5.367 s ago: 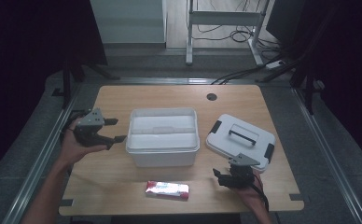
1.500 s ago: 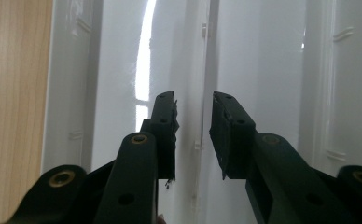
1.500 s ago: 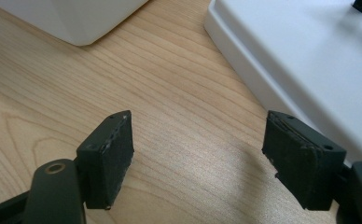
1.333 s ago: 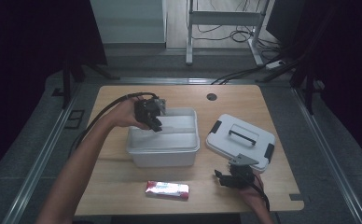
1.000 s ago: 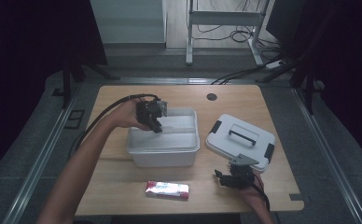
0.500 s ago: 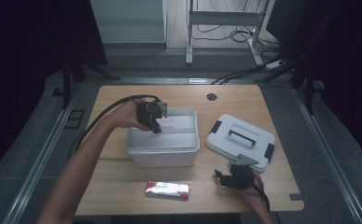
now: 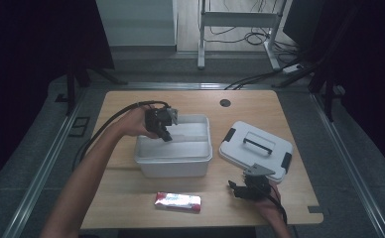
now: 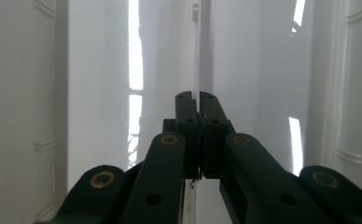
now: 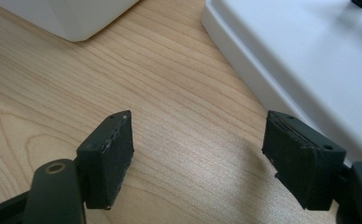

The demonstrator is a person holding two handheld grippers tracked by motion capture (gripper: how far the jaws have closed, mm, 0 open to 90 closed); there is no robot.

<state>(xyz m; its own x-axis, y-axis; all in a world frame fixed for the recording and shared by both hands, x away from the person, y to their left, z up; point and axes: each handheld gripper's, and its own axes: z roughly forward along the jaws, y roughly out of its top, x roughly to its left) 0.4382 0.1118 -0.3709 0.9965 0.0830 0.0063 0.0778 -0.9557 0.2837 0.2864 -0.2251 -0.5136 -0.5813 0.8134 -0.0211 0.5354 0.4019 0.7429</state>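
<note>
Over the open white storage box near the middle of the counter, the left claw reaches down past the far-left rim into the interior. Its own view looks along both jaws at the glossy white inside of the box; the jaws are pressed together with a thin clear edge pinched between their tips, too faint to name. The person's left hand carries it, the cable looping off behind. At the near right corner, the right claw rests low on the wood with its jaws spread wide apart on nothing, bare counter between its pads. Just beside it lies the box's white lid, black handle up. A red and white packet lies flat in front of the box, apart from it.
</note>
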